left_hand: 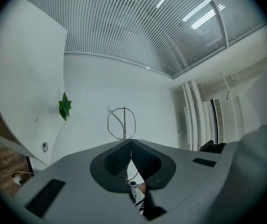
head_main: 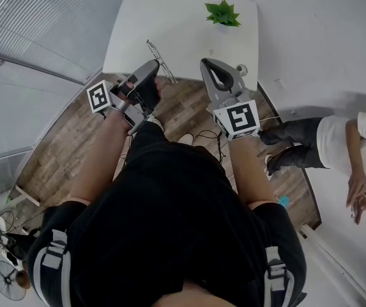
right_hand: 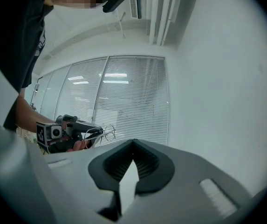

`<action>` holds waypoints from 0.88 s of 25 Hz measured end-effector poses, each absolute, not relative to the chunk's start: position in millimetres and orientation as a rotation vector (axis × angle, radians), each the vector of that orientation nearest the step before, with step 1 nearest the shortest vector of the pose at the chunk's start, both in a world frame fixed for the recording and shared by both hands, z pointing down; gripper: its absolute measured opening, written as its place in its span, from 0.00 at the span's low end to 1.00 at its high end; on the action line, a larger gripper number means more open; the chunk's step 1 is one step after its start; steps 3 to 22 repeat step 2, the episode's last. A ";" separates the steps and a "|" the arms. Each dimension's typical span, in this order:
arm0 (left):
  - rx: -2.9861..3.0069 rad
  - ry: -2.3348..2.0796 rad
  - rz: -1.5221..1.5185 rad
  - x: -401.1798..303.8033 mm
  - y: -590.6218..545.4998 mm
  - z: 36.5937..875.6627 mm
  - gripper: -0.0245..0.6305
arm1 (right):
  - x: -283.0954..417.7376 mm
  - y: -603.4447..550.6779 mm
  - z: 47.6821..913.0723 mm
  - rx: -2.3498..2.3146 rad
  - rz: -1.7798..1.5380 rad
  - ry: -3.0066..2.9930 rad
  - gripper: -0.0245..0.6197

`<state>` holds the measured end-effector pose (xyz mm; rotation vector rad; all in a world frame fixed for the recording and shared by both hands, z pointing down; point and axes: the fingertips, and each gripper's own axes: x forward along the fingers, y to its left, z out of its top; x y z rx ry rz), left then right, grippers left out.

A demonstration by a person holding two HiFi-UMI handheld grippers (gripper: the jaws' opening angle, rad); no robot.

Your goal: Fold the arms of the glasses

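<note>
Past the person's black shirt point(head_main: 170, 197), the left gripper point(head_main: 152, 65) pinches wire glasses point(head_main: 160, 59) that stick out far toward the table point(head_main: 170, 18); the right gripper point(head_main: 209, 64) is closed, empty.

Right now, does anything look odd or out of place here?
Nothing broken or spilled. Only the thin wire glasses stand out: pinched in the left tongs, they hang in the air, off the white table.

**Wire glasses point(head_main: 161, 61) glint above a smooth, matt white table point(head_main: 170, 18)**
The frame looks like thin, bright metal. The left gripper point(head_main: 155, 64) and right gripper point(head_main: 207, 64) are matt grey plastic with dark ribbed pads point(right_hand: 147, 164). The wood-plank floor point(head_main: 61, 152) shows a grained brown finish, and the person's black clothing point(head_main: 170, 203) is soft, matt cloth.
</note>
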<state>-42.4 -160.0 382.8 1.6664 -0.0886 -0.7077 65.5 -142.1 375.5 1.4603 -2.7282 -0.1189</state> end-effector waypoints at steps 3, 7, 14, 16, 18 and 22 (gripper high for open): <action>1.666 -0.088 -0.707 -41.4 -159.3 383.0 0.05 | 65.5 -141.4 375.9 1.464 -0.110 -2.736 0.05; 1.666 -0.088 -0.707 -41.4 -159.3 383.0 0.05 | 65.5 -141.4 375.9 1.464 -0.110 -2.736 0.05; 1.666 -0.088 -0.707 -41.4 -159.3 383.0 0.05 | 65.5 -141.4 375.9 1.464 -0.110 -2.736 0.05; 1.666 -0.088 -0.707 -41.4 -159.3 383.0 0.05 | 65.5 -141.4 375.9 1.464 -0.110 -2.736 0.05; 1.666 -0.088 -0.707 -41.4 -159.3 383.0 0.05 | 65.5 -141.4 375.9 1.464 -0.110 -2.736 0.05; 1.666 -0.088 -0.707 -41.4 -159.3 383.0 0.05 | 65.5 -141.4 375.9 1.464 -0.110 -2.736 0.05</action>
